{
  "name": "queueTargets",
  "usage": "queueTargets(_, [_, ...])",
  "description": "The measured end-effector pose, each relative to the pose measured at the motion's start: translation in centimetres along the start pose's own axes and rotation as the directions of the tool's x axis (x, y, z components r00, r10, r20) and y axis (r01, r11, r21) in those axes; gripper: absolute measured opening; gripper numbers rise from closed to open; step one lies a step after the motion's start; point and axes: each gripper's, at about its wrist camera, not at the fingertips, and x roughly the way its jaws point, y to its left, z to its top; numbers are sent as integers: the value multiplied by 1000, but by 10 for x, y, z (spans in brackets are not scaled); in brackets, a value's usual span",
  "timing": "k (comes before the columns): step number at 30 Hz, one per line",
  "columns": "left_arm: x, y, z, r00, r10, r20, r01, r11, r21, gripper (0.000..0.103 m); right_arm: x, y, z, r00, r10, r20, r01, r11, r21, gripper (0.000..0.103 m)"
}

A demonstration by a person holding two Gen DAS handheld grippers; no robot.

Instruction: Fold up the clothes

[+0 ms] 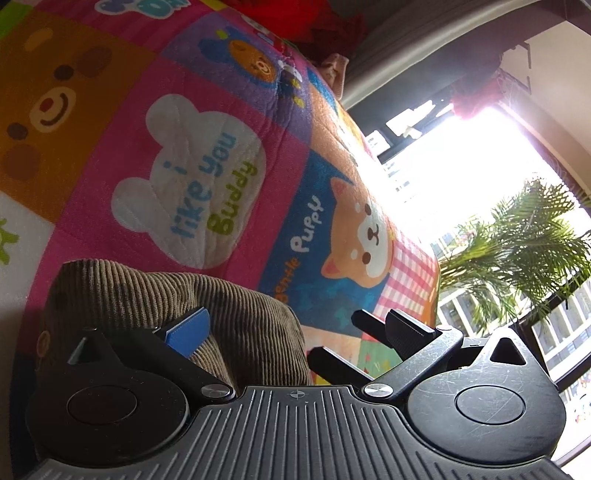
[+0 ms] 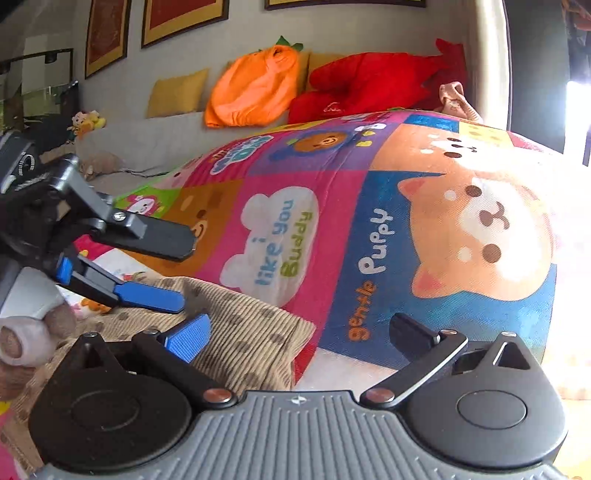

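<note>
Setting: a colourful patchwork blanket [image 2: 332,192] with cartoon bears and puppies, printed "i like you Buddy" and "gentle Puppy", covers the surface under both grippers.
Garment: brown corduroy clothing [image 2: 240,332] lies on the blanket at the lower left of both views — bunched and ridged, its edge reaching toward the pink patch.
Left gripper [image 1: 295,332]: jaws wide apart, holding nothing; its blue pad [image 1: 188,332] sits over the corduroy while the black finger [image 1: 410,328] is over the blanket.
Left gripper from the right wrist: it enters at the left edge [image 2: 184,273], the black finger above and the blue one below, spread apart just over the clothing.
Right gripper [image 2: 299,332]: jaws also wide apart and empty; blue pad over the corduroy, black finger over the blue puppy patch.
Background, right wrist: an orange cushion [image 2: 255,88] and a red cushion [image 2: 369,88] against a wall with framed pictures [image 2: 184,18].
Background, left wrist: a bright window [image 1: 461,177] and a palm plant [image 1: 524,251].
</note>
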Motion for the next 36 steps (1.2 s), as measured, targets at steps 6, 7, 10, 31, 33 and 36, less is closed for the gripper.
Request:
queueTargets(6, [4, -4, -2, 1000, 22, -11, -22, 999, 39, 103, 52, 5, -19, 992, -57, -113, 50, 997, -65, 103])
queueTargets(7, [5, -4, -2, 1000, 25, -13, -24, 999, 43, 103, 51, 2, -18, 991, -53, -122, 48, 998, -46, 103])
queueTargets(10, [5, -4, -2, 1000, 27, -12, -27, 999, 45, 103, 38, -3, -15, 992, -53, -118, 50, 998, -27, 103])
queueTargets(31, [-68, -27, -35, 975, 188, 121, -204, 969, 137, 103, -7, 59, -45, 949, 257, -184, -272, 960, -61, 103])
queueTargets(33, [-75, -20, -49, 958, 266, 111, -279, 952, 124, 103, -7, 57, -47, 948, 264, -179, -278, 959, -55, 103])
queueTargets(36, [-80, -8, -64, 952, 295, 86, -303, 947, 104, 103, -9, 55, -50, 947, 273, -168, -284, 958, -48, 103])
